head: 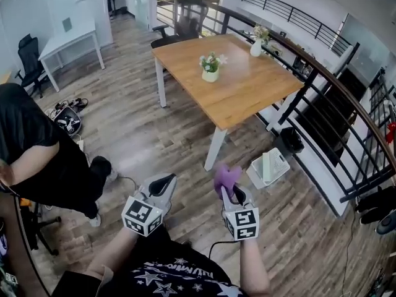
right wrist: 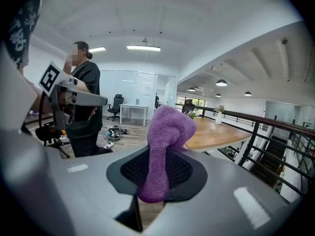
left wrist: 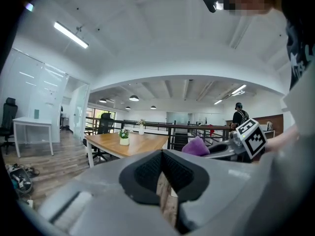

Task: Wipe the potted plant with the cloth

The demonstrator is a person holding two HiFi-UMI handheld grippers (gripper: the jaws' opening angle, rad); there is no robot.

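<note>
While standing well back from the wooden counter (head: 247,94), holds both grippers low over the plank floor (head: 136,135). Presses the fingers of the left gripper (head: 166,179) fully together, with nothing between them. Clamps the purple cloth (right wrist: 165,132) in the fingers of the right gripper (head: 234,193), fabric bunched and sticking out past the tips. Shows the potted plant (head: 211,67) far off, upright at mid-counter, well apart from cloth and grippers.

Wooden table (head: 247,91), white vase (head: 256,48) at its far edge, office chair (head: 189,17) beyond; possibly a basket (head: 270,166) nearby.
</note>
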